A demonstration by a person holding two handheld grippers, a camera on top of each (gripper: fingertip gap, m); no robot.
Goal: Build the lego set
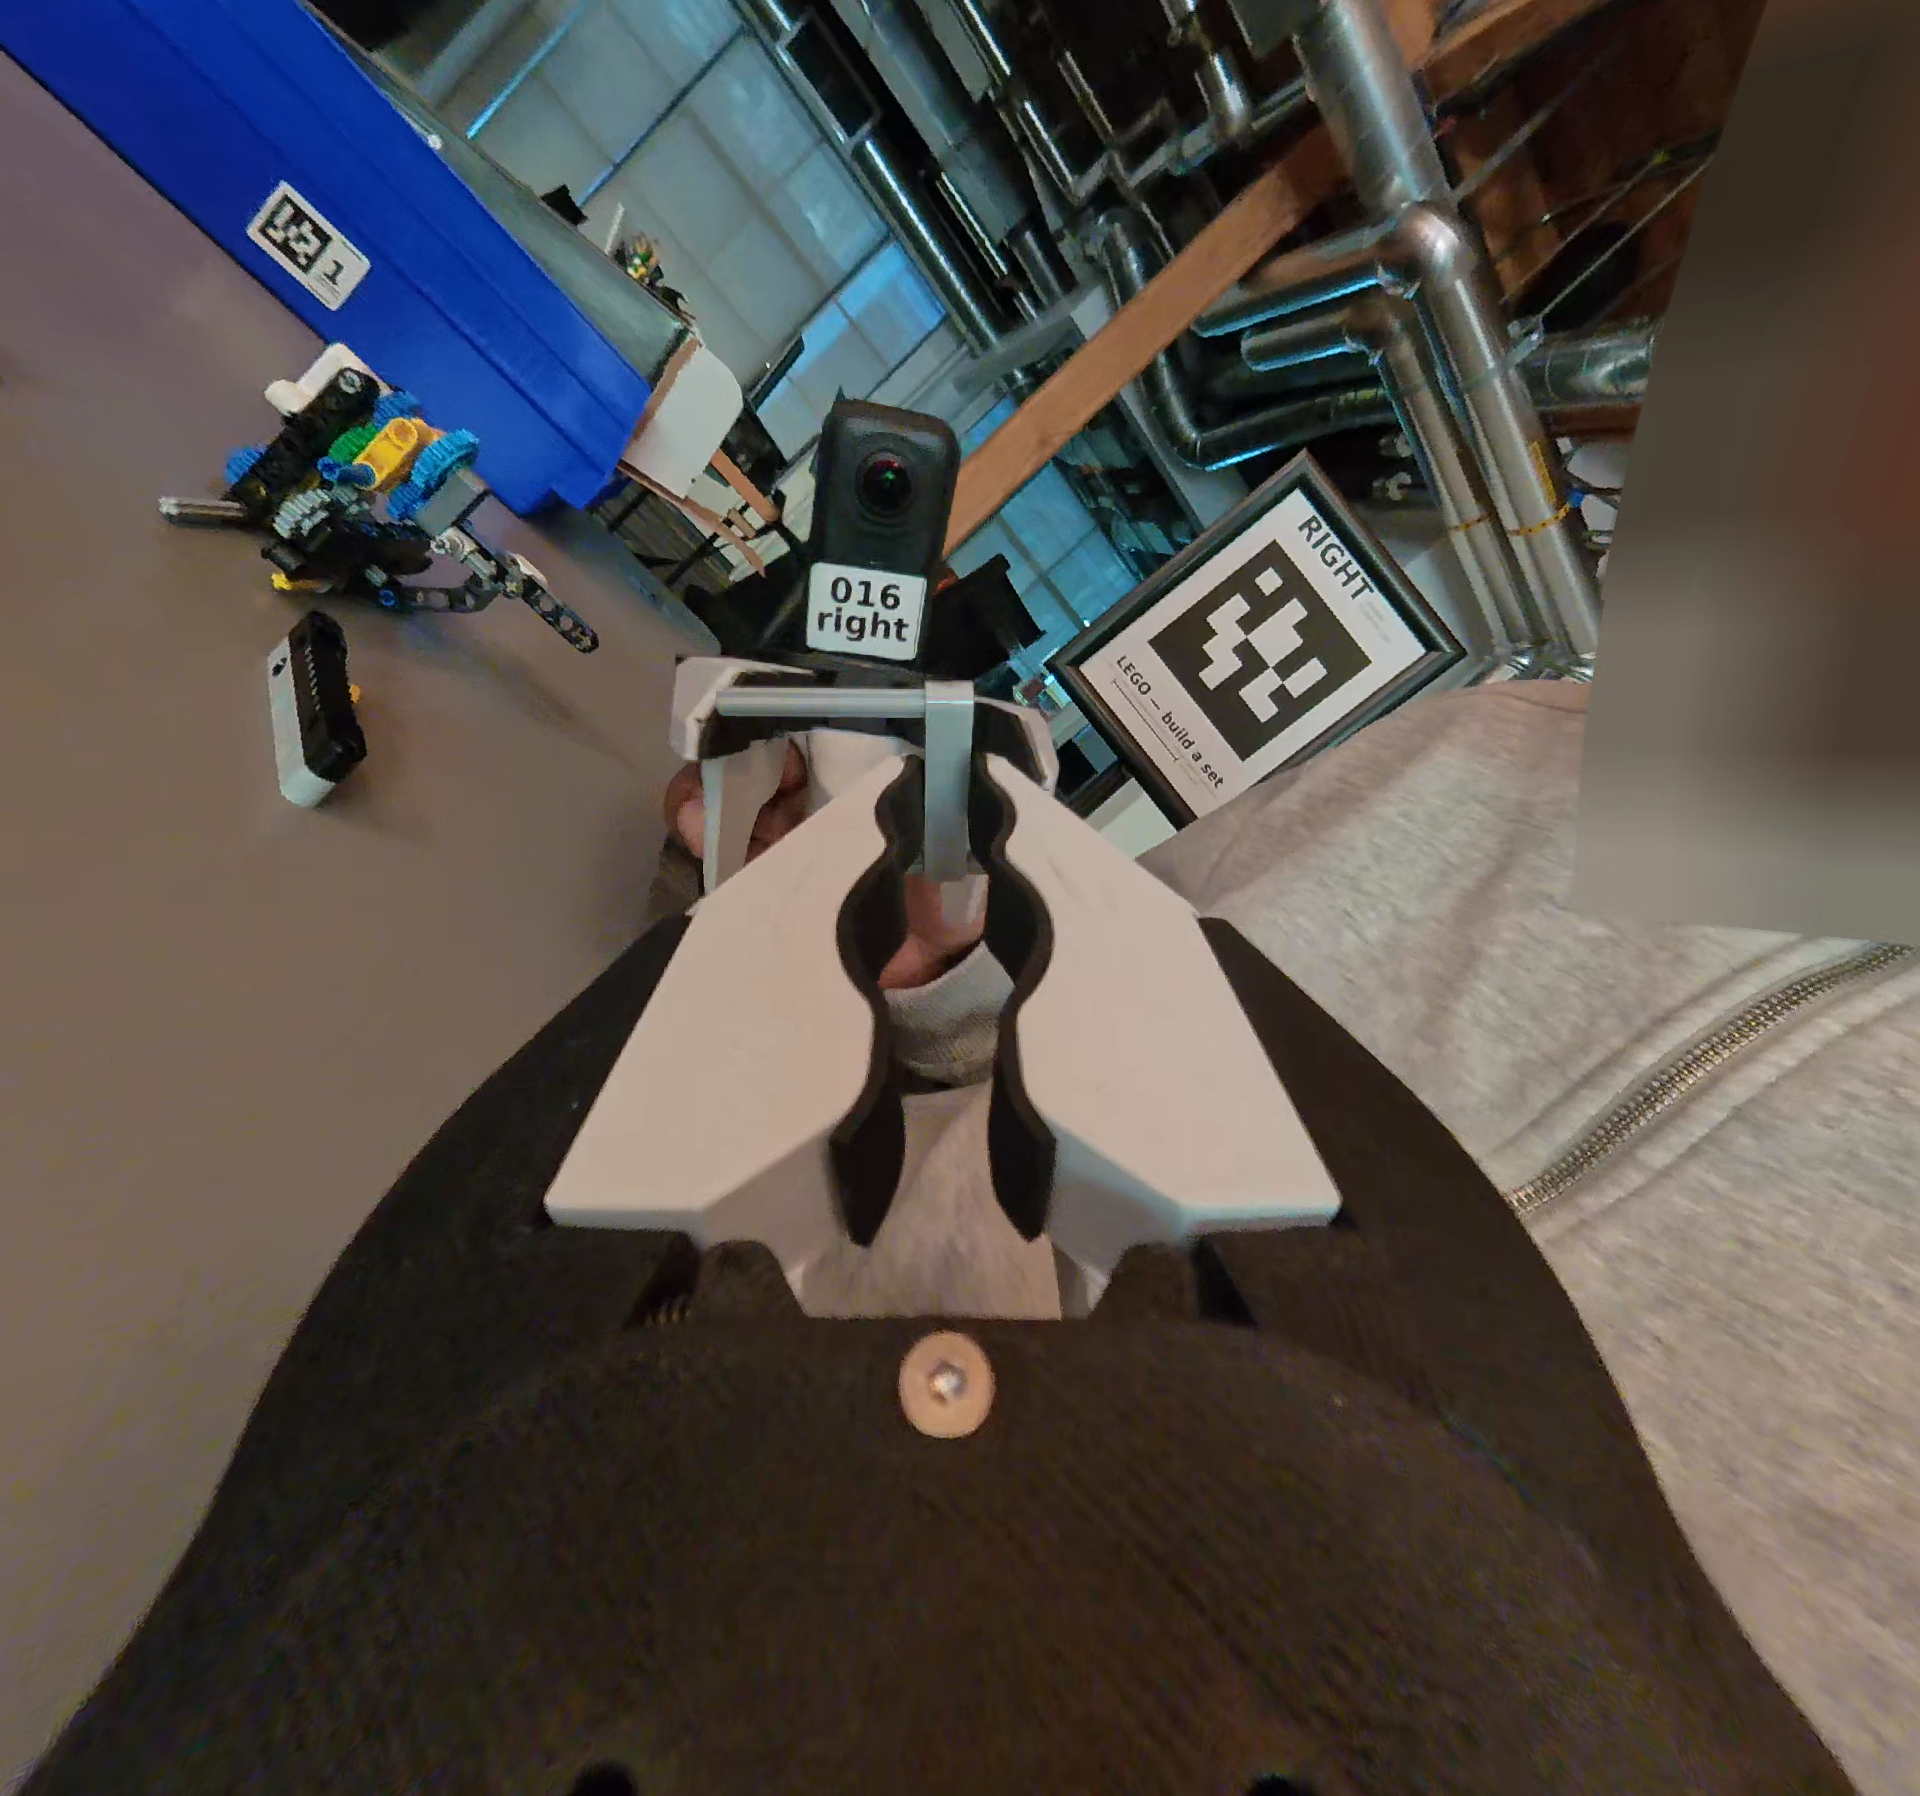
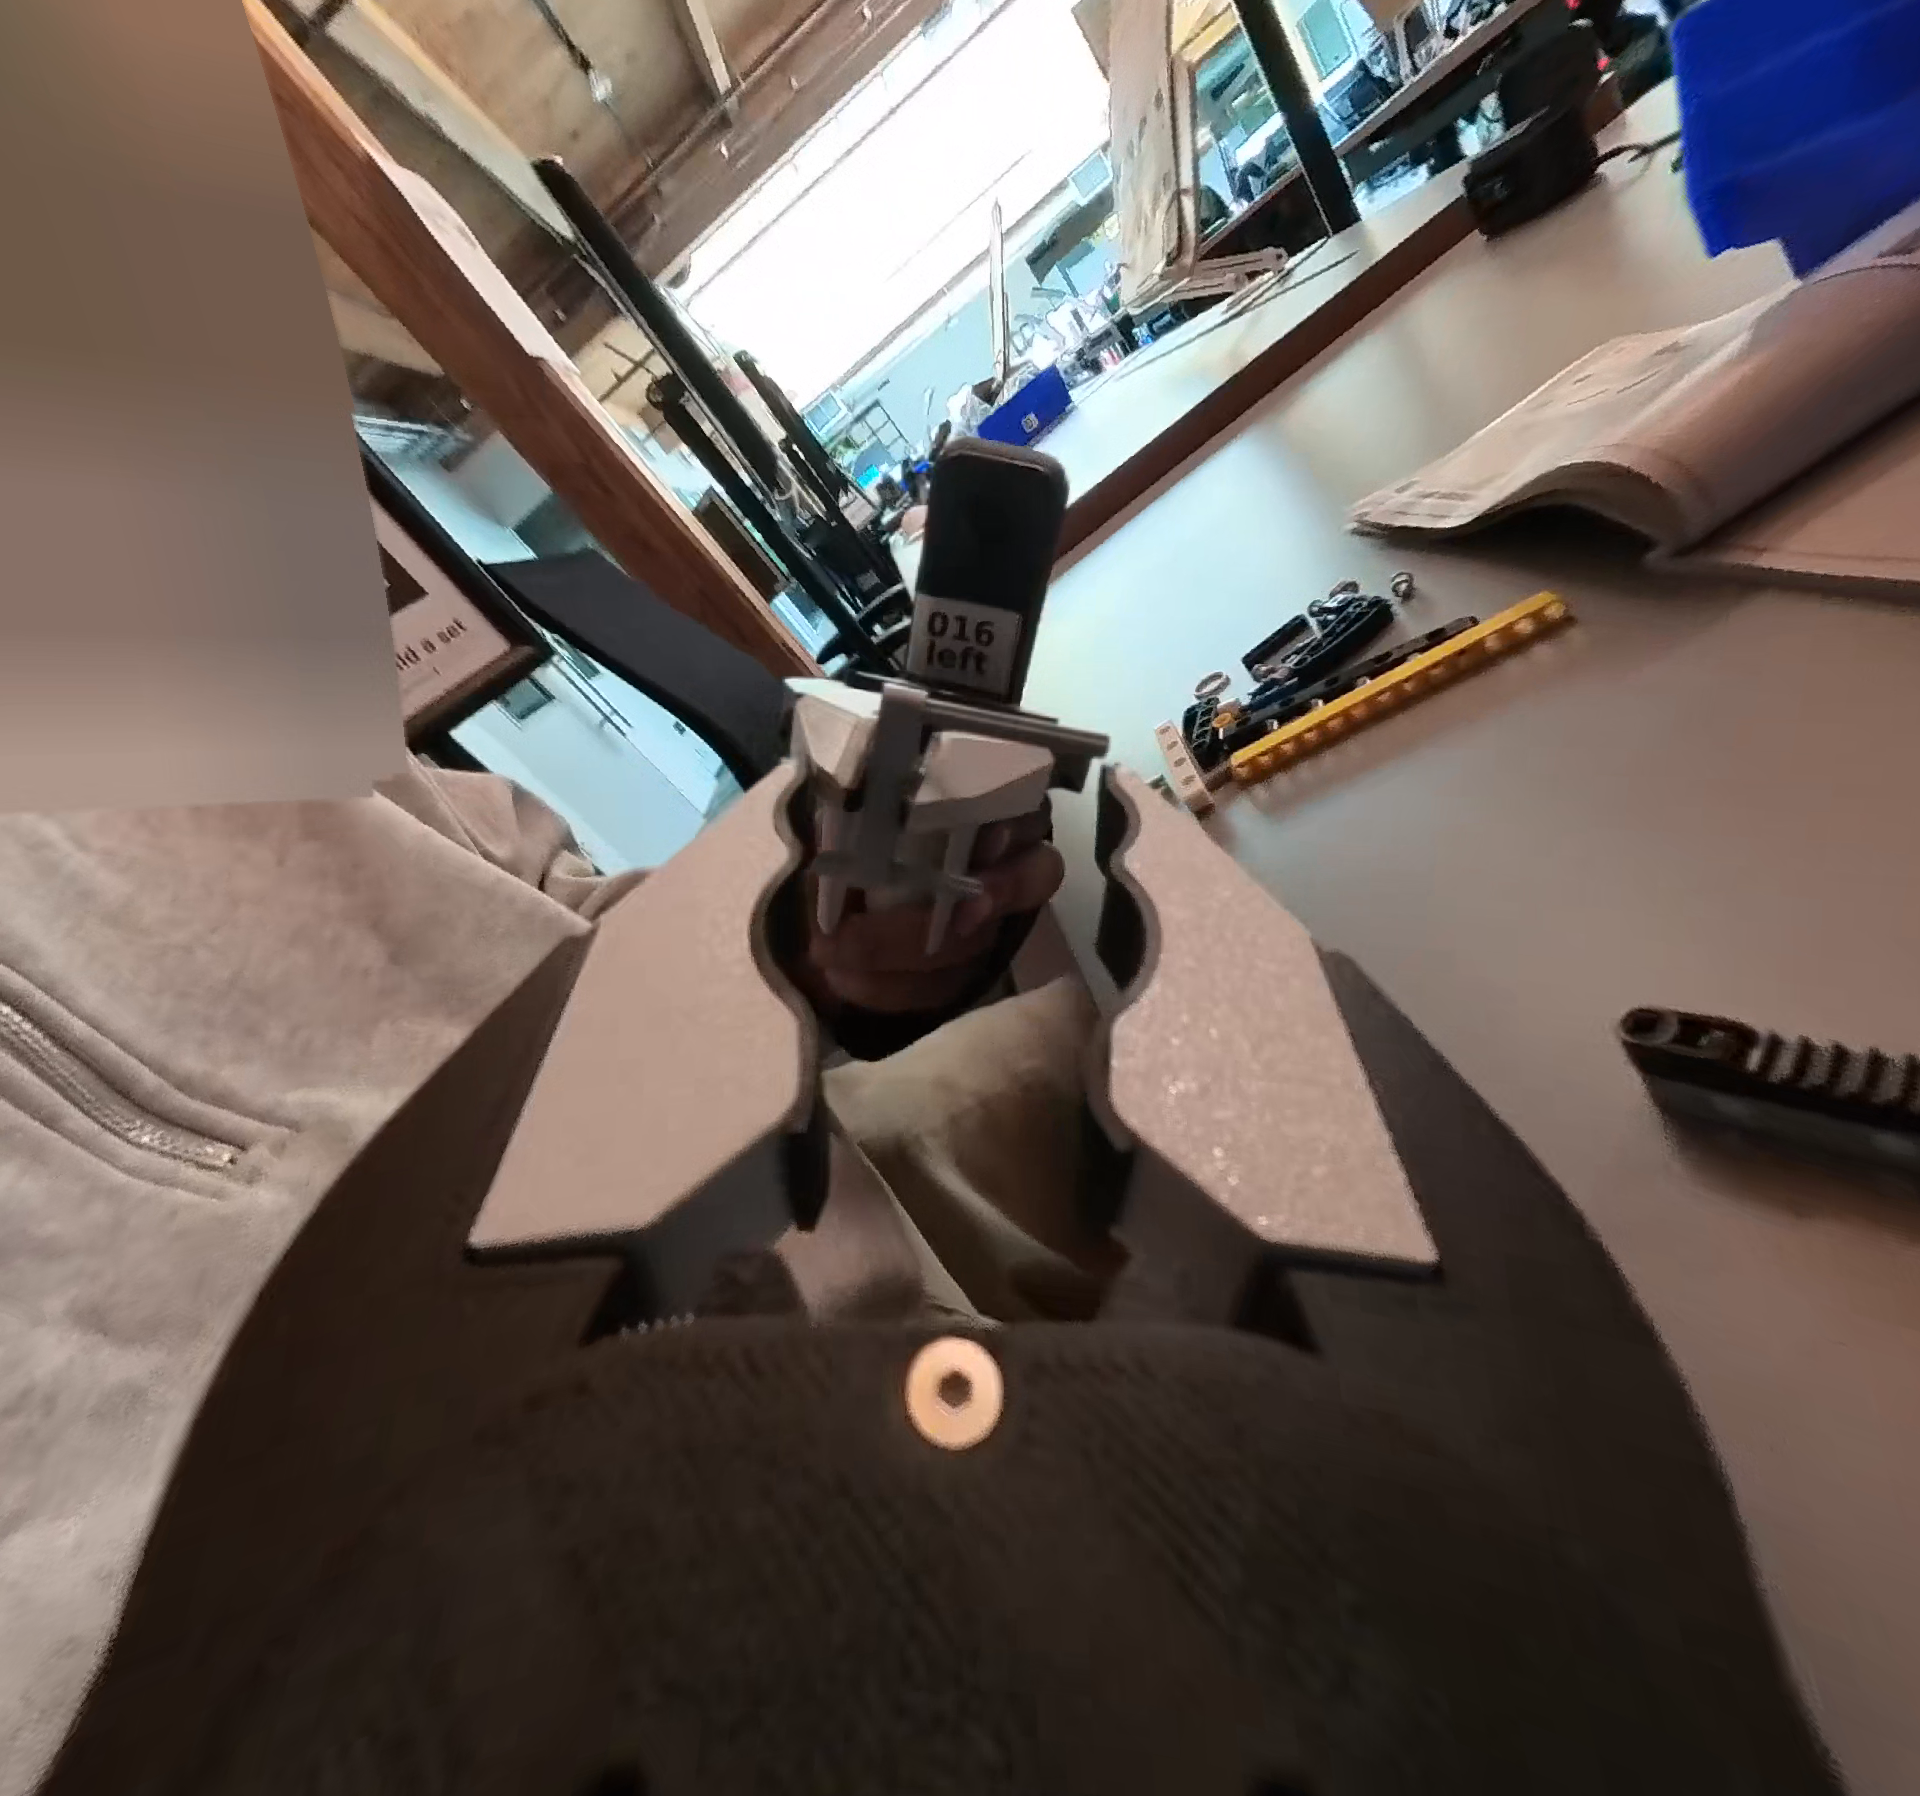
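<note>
My left gripper (image 1: 945, 796) is shut on a grey Lego piece (image 1: 948, 780), an upright beam with a thin cross axle, held in the air in front of a person's grey hoodie. My right gripper (image 2: 945, 811) faces it with its jaws wide apart and empty. The grey piece (image 2: 891, 801) sits just beyond its tips, still in the left gripper (image 2: 914, 759). The right gripper (image 1: 862, 718) shows in the left wrist view, straight behind the piece. A partly built Lego model (image 1: 353, 489) with blue, yellow and green parts stands on the grey table (image 1: 156, 915).
A black-and-white block (image 1: 312, 707) lies near the model, a blue bin (image 1: 260, 136) behind it. In the right wrist view lie a long yellow beam (image 2: 1392, 686), small black parts (image 2: 1320, 629), a black toothed bar (image 2: 1787, 1081) and an open instruction booklet (image 2: 1662, 458). A framed sign (image 1: 1257, 645) stands behind.
</note>
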